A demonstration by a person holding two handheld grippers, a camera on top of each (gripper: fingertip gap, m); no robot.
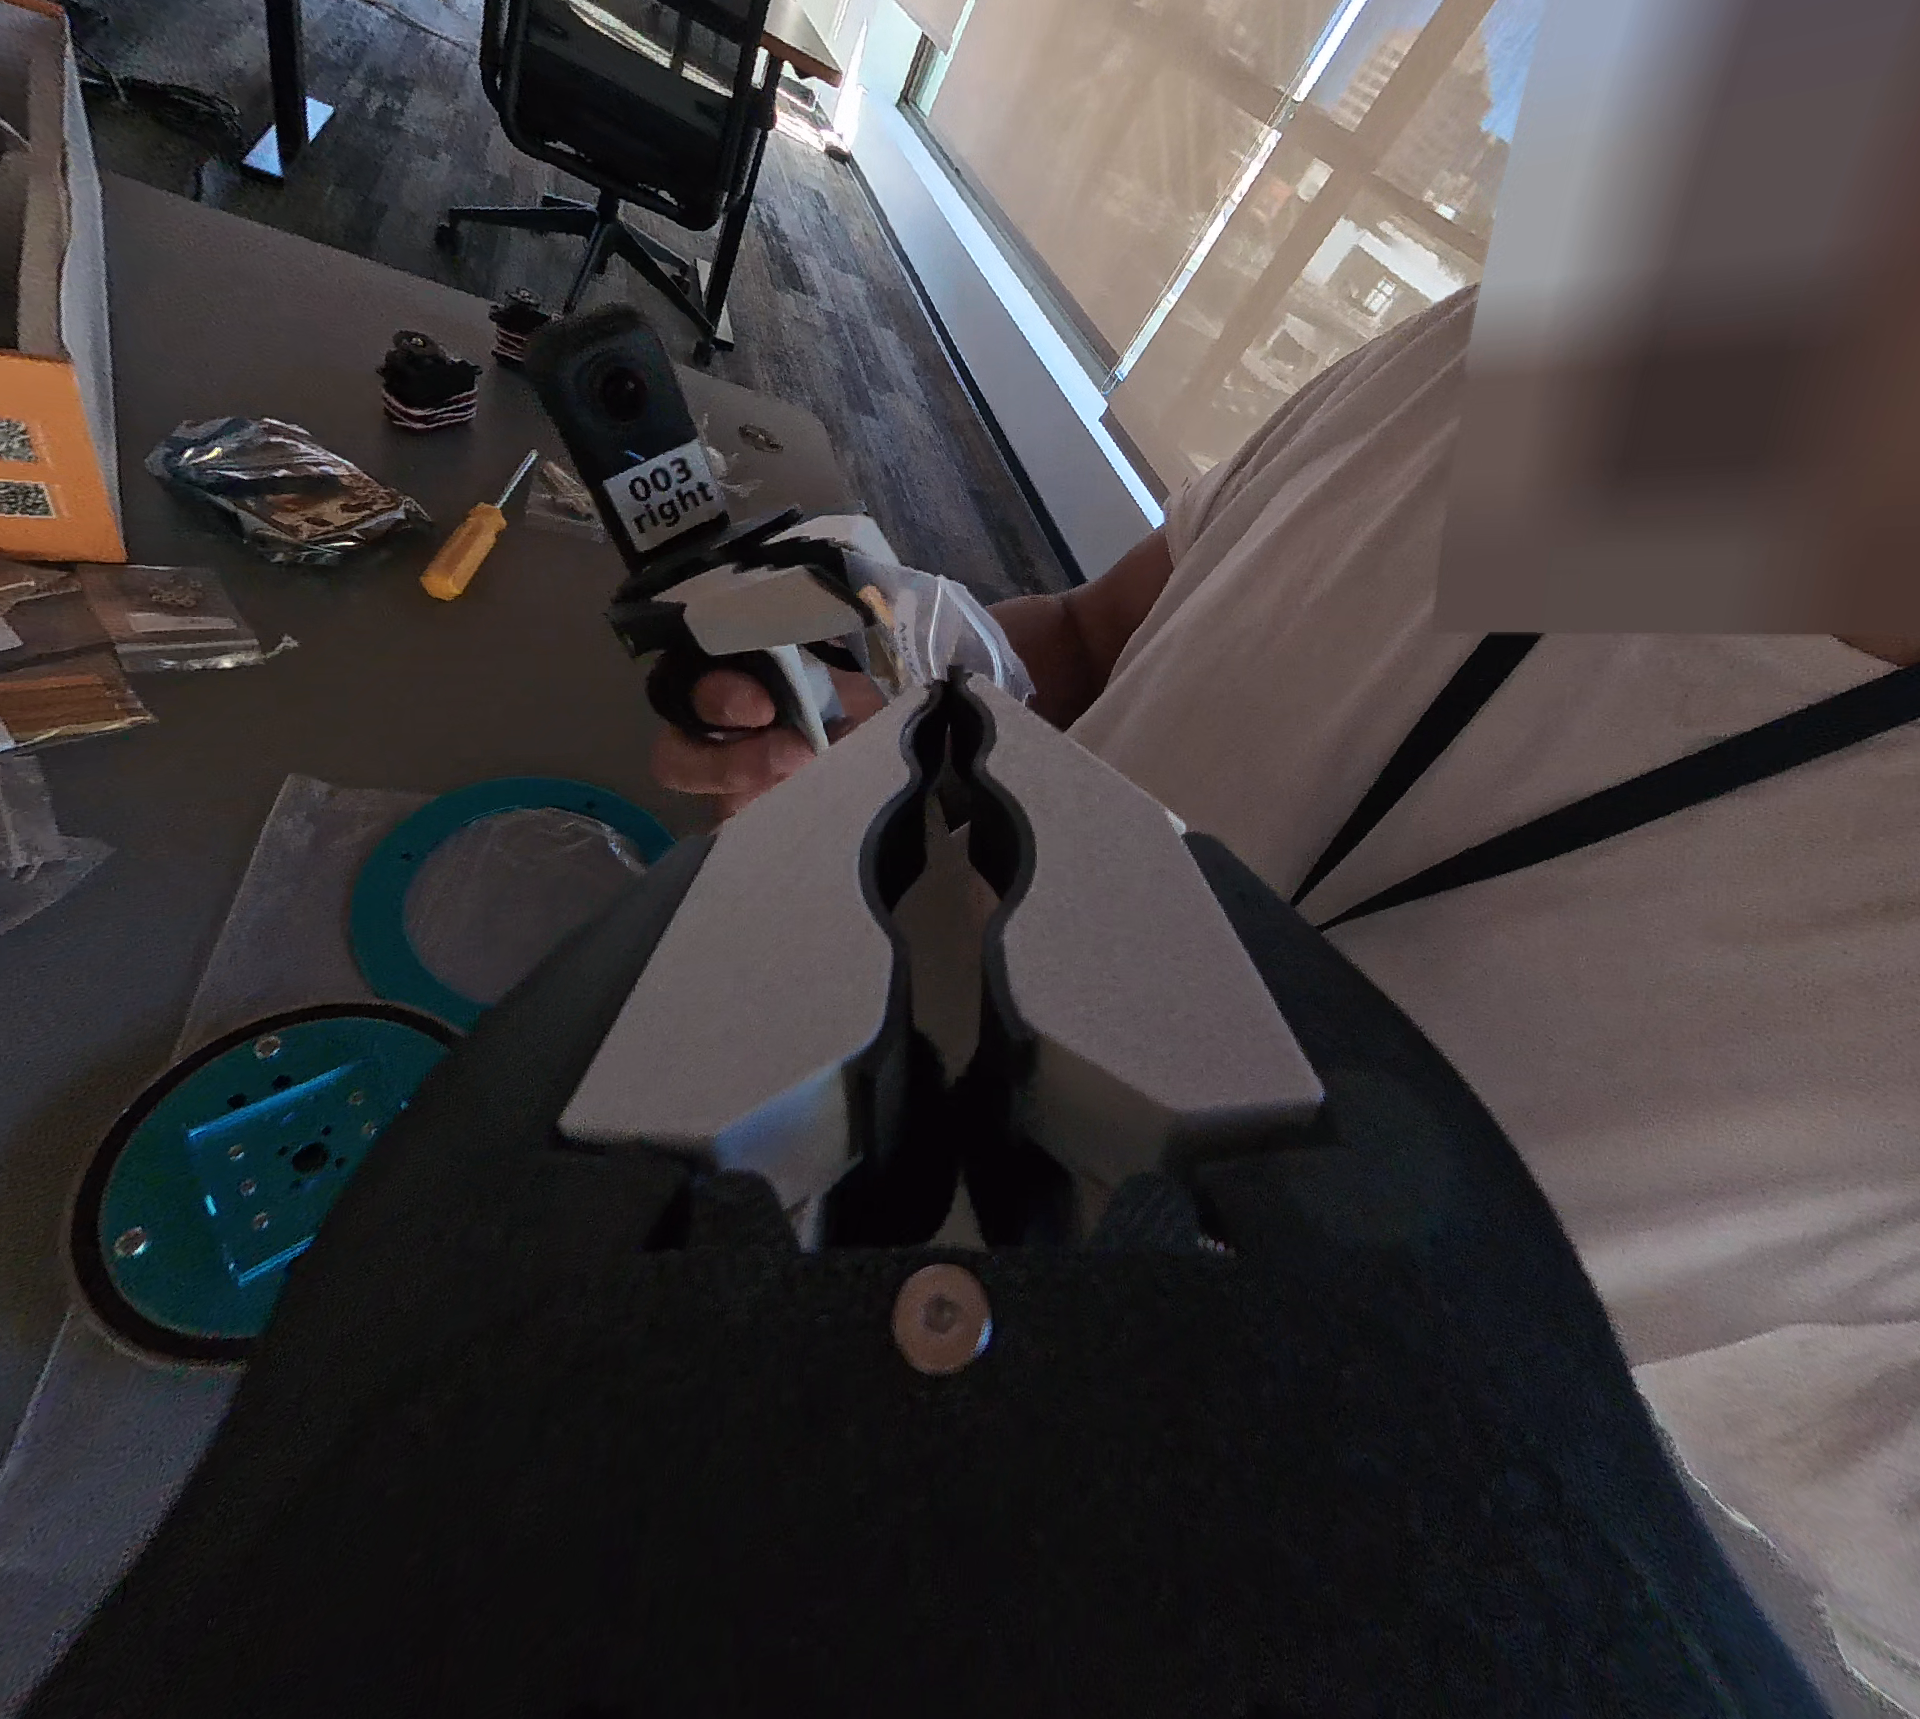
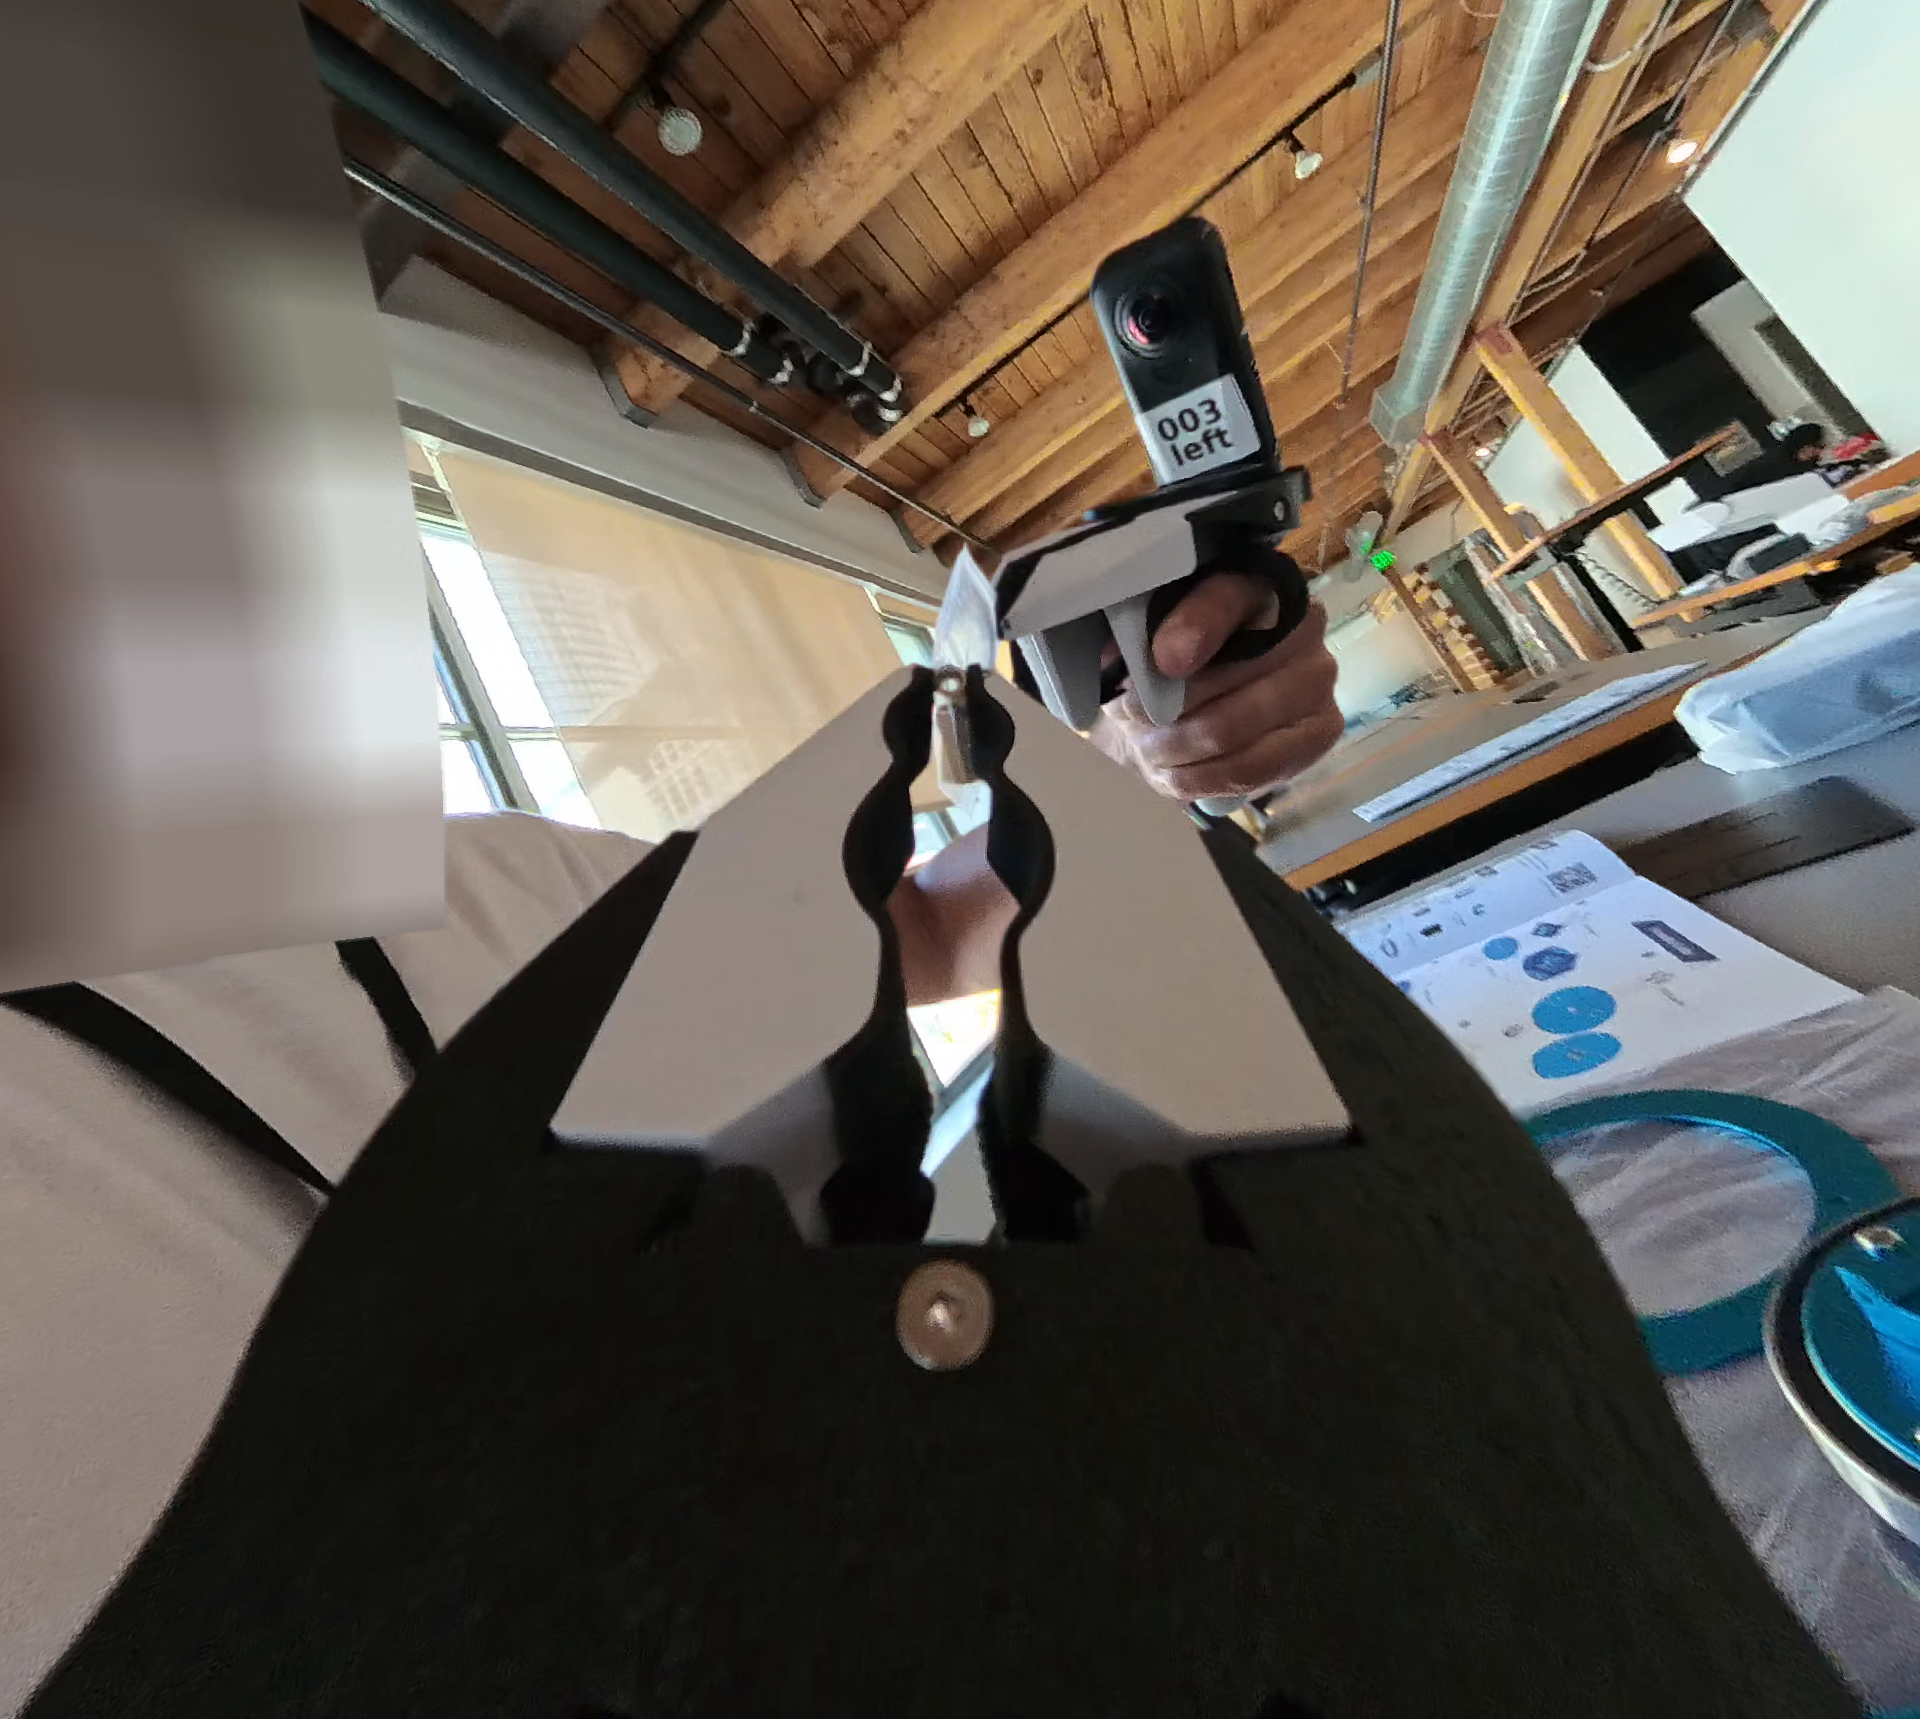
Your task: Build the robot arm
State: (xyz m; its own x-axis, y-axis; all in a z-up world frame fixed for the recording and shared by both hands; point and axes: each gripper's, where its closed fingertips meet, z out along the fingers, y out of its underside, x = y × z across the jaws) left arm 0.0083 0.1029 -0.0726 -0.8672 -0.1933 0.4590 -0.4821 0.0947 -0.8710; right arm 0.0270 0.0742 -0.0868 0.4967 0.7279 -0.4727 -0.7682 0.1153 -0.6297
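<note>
Both grippers are raised above the table and meet on a small clear plastic bag. My left gripper is shut, its tips pinching one edge of the bag. In the right wrist view, my right gripper is shut on the same bag, with a small metal part inside the plastic between its pads. The right gripper shows in the left wrist view just beyond my left tips. The left gripper shows in the right wrist view, clamped on the bag's upper edge. A person's hands hold both handles.
On the dark table lie a yellow-handled screwdriver, a foil bag, two small black servos, a teal ring, a teal disc and an orange box. A printed sheet lies to the right. An office chair stands behind. My right fingertips sit around 5 cm from my left ones.
</note>
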